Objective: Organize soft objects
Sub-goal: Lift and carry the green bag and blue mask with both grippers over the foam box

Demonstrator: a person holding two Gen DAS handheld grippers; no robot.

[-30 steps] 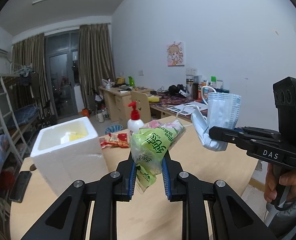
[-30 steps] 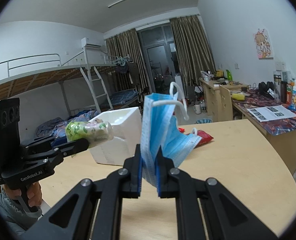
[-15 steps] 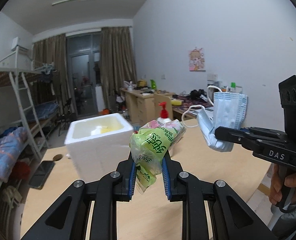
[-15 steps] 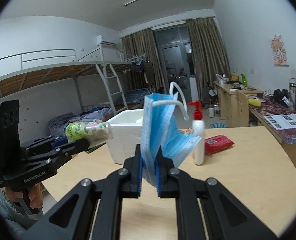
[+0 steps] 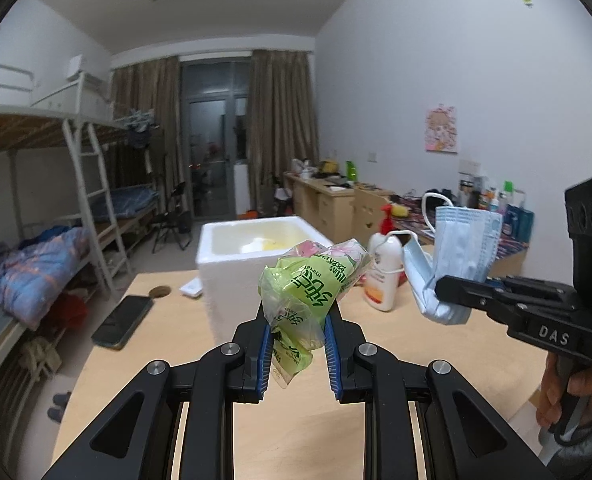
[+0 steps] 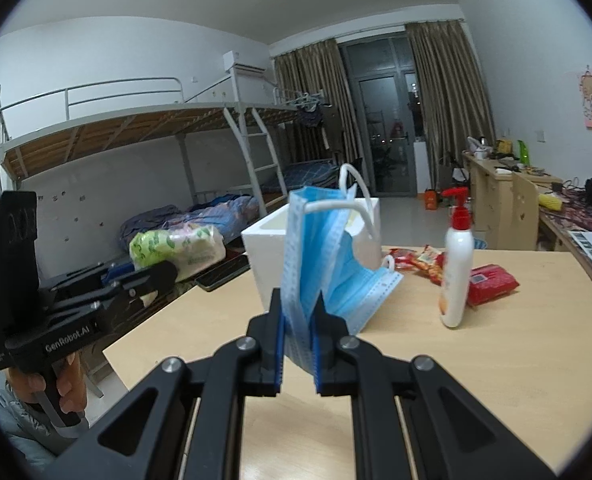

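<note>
Both my grippers loaded and held above the table (image 6: 495, 344), facing the white foam box (image 5: 232, 276).

My left gripper (image 5: 296, 344) is clamped on a green tissue pack (image 5: 307, 292) — crumpled wrapper bulging up between the blue pads. My right gripper (image 6: 297, 344) pinches a blue face mask (image 6: 323, 264), folded and standing upright, ear loops curling over the top. The open-topped box stands on the table just past both loads; a pump bottle (image 6: 455, 272) stands right of it, with red snack packets (image 6: 491, 280) beside the bottle.
</note>
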